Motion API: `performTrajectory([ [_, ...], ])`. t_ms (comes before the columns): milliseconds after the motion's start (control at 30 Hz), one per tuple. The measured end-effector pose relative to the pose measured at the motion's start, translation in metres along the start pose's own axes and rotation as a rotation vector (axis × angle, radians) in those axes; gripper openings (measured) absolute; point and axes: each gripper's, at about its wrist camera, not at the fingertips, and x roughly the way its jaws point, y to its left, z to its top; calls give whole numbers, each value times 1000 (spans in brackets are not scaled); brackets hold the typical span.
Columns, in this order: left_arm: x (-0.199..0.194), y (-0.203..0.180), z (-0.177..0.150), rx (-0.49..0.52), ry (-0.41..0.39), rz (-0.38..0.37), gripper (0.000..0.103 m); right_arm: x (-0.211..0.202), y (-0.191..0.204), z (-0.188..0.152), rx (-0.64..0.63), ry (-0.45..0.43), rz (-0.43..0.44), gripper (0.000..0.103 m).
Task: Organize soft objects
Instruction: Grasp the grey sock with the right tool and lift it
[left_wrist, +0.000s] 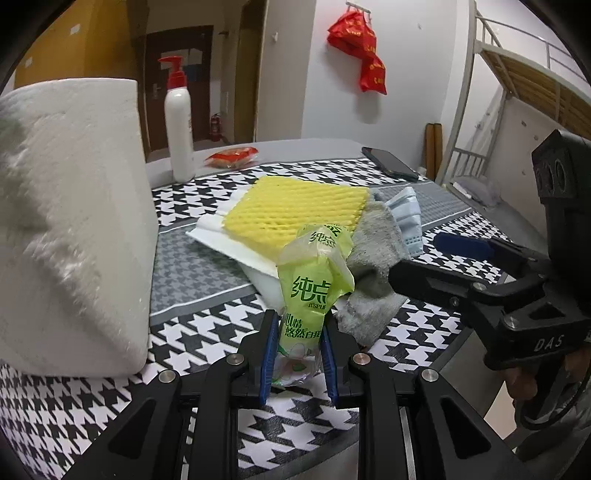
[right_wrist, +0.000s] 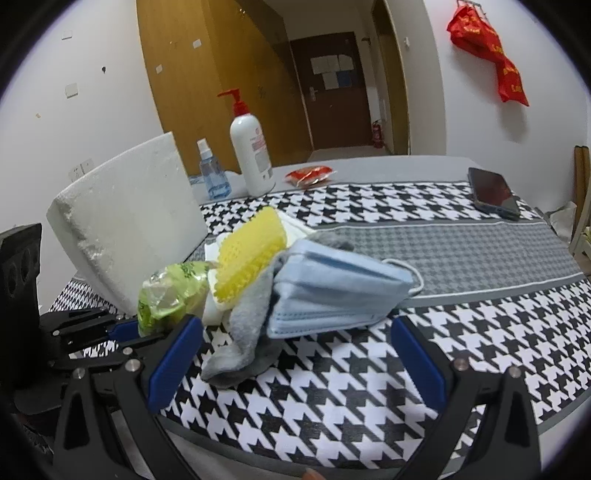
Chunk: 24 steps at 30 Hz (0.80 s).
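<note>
Houndstooth cloth (right_wrist: 369, 387) covers the table, with soft items heaped mid-frame: yellow foam net (left_wrist: 295, 210), grey cloth (left_wrist: 373, 266), blue masks (right_wrist: 332, 291). Left gripper (left_wrist: 299, 354) pinches the green tissue pack (left_wrist: 314, 291) at lower centre, apparently to lift it clear; right gripper (right_wrist: 295, 354) stands wide open and empty before the masks. No bin or box is visible.

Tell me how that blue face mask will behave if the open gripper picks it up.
The face mask looks thin and pleated, so it will probably sag and feel very light. Its ear loop hangs loose and might snag. It rests on the grey cloth, which may drag along.
</note>
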Motion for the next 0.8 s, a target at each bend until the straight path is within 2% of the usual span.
performTrajectory([
  [133,-3,1,-4,-10,-15,18,24,-1,2,-4,-8,13,17,103],
  [167,-4,1,-5,-11,-20,17,24,-2,2,-5,-6,14,24,99],
  [300,-7,0,-8,-11,-37,24,24,8,0,-7,21,64,66,76],
  [433,-9,1,-10,-18,-38,28,24,13,2,-10,24,85,92,62],
  [500,-10,1,-11,-22,-39,29,24,15,5,-9,18,96,110,50],
  [633,-16,0,-13,-32,-51,39,24,20,10,-9,4,118,126,42],
  [700,-17,0,-14,-36,-51,45,24,21,11,-9,-1,123,138,26],
  [800,-20,-1,-14,-37,-55,54,24,21,11,-9,5,128,172,10],
])
